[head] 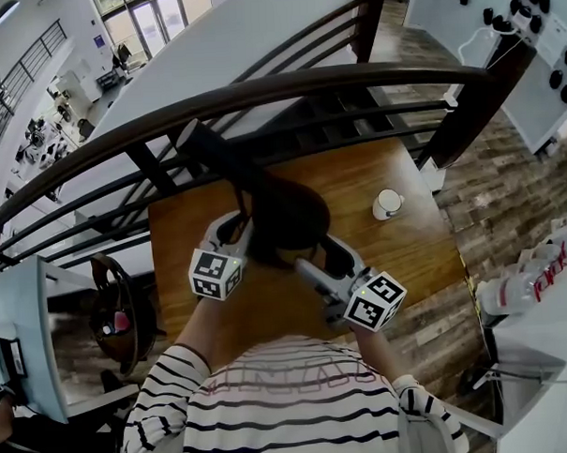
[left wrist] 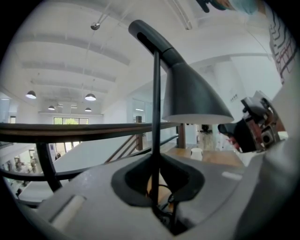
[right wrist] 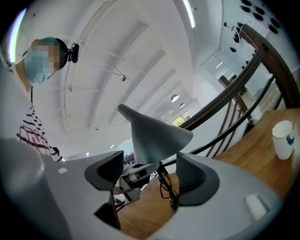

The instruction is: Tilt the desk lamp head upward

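Observation:
The dark desk lamp stands on the wooden table (head: 357,185), its cone head (head: 288,211) seen from above. In the left gripper view the thin upright stem (left wrist: 156,117) runs down between the jaws of my left gripper (left wrist: 157,185), and the pads are pressed on it below the cone head (left wrist: 192,93). My left gripper (head: 239,234) sits at the lamp's left side. My right gripper (right wrist: 150,171) stands open, its pads wide apart on either side of the lower rim of the lamp head (right wrist: 152,133), not touching it. It (head: 327,256) reaches in from the lamp's right.
A white cup (head: 388,204) stands on the table to the right of the lamp. A dark curved railing (head: 259,95) runs along the table's far edge, with an open drop behind it. A black cable (right wrist: 168,187) lies looped on the tabletop near the lamp's base.

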Available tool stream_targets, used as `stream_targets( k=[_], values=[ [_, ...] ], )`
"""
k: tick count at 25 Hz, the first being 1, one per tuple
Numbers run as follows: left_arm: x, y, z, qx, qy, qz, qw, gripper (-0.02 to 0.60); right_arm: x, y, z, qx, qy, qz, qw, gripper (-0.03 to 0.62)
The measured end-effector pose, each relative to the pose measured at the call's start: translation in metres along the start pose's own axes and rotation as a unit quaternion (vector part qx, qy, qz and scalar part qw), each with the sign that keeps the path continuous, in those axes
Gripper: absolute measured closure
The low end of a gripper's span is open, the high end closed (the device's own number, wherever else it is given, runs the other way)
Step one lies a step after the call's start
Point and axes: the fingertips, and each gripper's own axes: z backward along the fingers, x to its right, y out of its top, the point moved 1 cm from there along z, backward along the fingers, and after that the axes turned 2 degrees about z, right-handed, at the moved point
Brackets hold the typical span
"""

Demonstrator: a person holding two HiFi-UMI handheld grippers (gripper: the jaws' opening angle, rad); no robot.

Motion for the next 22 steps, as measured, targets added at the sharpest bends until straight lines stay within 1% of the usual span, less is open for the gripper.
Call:
stream_targets(
  k=[4, 8, 14, 22],
  values=[
    [-0.001, -0.002, 0.001, 0.001, 0.009, -0.002, 1.0, 0.532, -0.002, 0.0, 0.001, -0.002, 0.0, 0.0, 1.0, 0.252],
    [-0.002, -0.002, 0.004, 0.005, 0.017, 0.014, 0.9997, 0.531, -0.004, -0.001, 0.002, -0.01, -0.001, -0.004, 1.0, 0.252],
    [-0.001, -0.004, 0.005, 0.006, 0.016, 0.035, 0.9992, 0.528, -0.007, 0.003, 0.006, -0.028, -0.009, 0.003, 1.0, 0.252],
    [-0.002, -0.004, 0.008, 0.017, 0.036, 0.039, 0.9984, 0.529, -0.011, 0.022, 0.02, -0.03, -0.022, 0.034, 0.999, 0.253]
  ],
)
